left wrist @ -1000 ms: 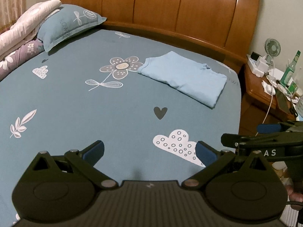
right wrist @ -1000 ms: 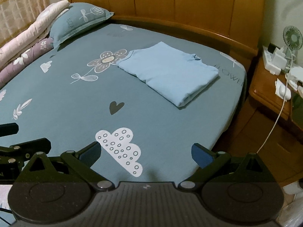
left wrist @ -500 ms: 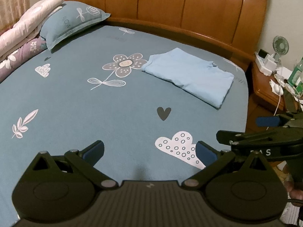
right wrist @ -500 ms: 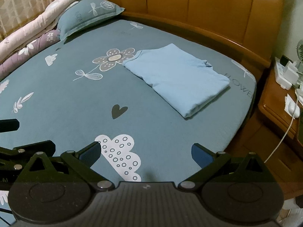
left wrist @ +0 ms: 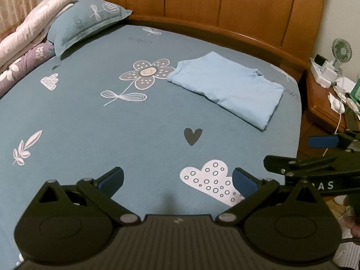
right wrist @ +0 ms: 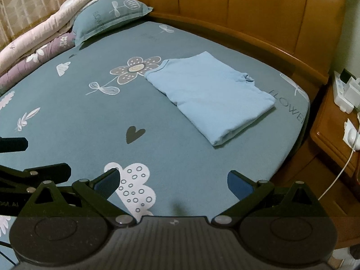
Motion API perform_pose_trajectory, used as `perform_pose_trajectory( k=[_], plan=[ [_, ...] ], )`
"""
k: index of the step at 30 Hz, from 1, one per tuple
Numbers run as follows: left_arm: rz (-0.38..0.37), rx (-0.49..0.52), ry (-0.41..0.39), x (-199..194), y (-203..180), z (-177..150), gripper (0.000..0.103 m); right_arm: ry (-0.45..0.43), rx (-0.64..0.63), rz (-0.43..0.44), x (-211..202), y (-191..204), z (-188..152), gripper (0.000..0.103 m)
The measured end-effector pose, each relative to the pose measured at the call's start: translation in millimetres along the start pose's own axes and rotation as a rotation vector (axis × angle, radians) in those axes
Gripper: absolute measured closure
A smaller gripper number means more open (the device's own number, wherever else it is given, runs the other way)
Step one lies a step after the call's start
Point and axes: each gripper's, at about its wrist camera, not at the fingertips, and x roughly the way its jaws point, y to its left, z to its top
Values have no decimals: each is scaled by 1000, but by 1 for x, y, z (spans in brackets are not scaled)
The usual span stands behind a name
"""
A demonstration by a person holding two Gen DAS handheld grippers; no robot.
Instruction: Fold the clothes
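The light blue shirt (left wrist: 227, 90) lies folded into a neat flat rectangle on the bed (left wrist: 112, 123), in the upper right of the frame in both views, with its collar on the edge toward the wooden headboard (left wrist: 225, 6) and one corner just beside the printed flower (left wrist: 147, 73). The left tongs (left wrist: 177, 178) and the right tongs (right wrist: 172, 180) are both spread wide and empty at the bottom of the frame, well apart from the shirt.
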Motion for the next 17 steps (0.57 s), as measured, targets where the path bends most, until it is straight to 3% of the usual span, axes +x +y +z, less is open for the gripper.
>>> perform_pose_trajectory(
  k=[17],
  plan=[
    [28, -36, 18, 21, -16, 15, 1, 22, -15, 18, 18, -33, 17, 0]
  ],
)
